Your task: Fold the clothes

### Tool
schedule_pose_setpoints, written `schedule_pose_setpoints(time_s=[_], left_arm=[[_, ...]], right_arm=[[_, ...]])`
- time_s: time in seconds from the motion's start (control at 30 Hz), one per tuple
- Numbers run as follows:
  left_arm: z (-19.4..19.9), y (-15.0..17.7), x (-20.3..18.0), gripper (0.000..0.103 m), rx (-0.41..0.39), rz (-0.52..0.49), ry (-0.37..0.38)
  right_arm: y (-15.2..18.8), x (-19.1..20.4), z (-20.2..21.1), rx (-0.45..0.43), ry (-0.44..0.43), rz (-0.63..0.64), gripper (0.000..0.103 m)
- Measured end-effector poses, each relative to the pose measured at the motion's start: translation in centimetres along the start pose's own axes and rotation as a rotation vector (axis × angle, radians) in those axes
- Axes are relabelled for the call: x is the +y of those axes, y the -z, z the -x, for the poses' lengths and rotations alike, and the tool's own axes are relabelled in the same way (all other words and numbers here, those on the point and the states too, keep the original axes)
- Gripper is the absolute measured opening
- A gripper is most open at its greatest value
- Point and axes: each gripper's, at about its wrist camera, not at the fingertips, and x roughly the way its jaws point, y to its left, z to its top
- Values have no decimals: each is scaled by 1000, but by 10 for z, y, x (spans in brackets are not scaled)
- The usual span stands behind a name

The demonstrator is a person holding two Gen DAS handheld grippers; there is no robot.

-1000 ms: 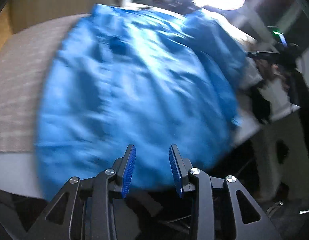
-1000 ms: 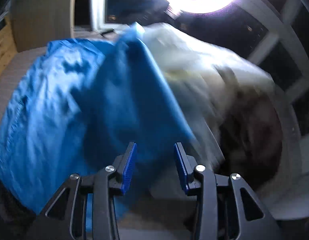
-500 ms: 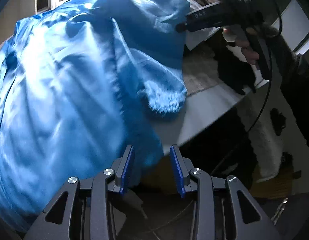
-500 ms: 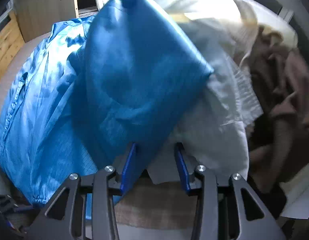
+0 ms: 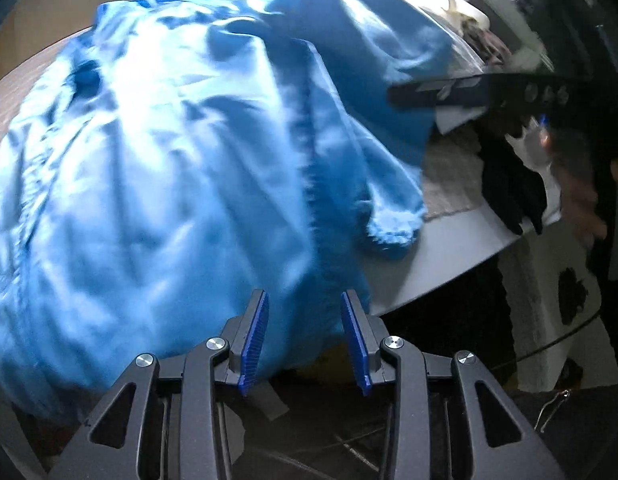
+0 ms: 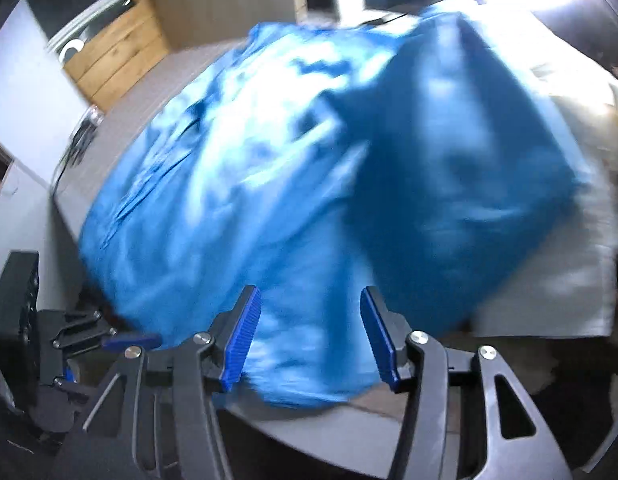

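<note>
blue garment spread on table, both grippers at its near hem

dim room with a wooden cabinet [image 6: 117,48] behind; grey table [image 5: 449,256] carries the load. item one: blue garment [image 5: 169,152], thin and crumpled, laid broadly across the table, one sleeve with a gathered cuff [image 5: 393,232] folded inward over the body, probably a first fold. item two: white cloth [image 6: 549,280] beneath its right side, other laundry beyond. left gripper [image 5: 305,340]: jaws apart at the near hem, pads not pressing the cloth, nothing grasped. right gripper [image 6: 311,340]: jaws opening, blue hem lying between them, released rather than pinched. frames are blurred, so finer creases cannot be told.
</note>
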Motion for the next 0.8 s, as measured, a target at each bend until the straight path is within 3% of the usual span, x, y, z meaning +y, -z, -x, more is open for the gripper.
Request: schedule_pose_setpoints(time_s=[0.17, 0.2, 0.23, 0.27, 0.33, 0.43, 0.57, 0.8], left_arm=[[12, 6, 6, 36, -31, 19, -7], [13, 7, 5, 36, -34, 20, -3], [13, 8, 5, 36, -36, 20, 1], [12, 9, 4, 36, -37, 18, 6], [10, 10, 2, 36, -36, 11, 17], [0, 11, -8, 36, -22, -16, 39], [-15, 9, -29, 36, -3, -81, 47], [-44, -2, -55, 36, 7, -151, -53]], right_arm=[[0, 25, -35, 98, 46, 23, 51], [1, 24, -42, 121, 58, 26, 47], [3, 21, -45, 138, 53, 26, 19], [5, 16, -46, 150, 37, 23, 5], [8, 7, -42, 157, 22, 22, 2], [9, -11, -15, 102, 65, 32, 1], [-1, -72, 64, -37, 256, -23, 0], [-26, -196, 227, -260, 769, -144, 0]])
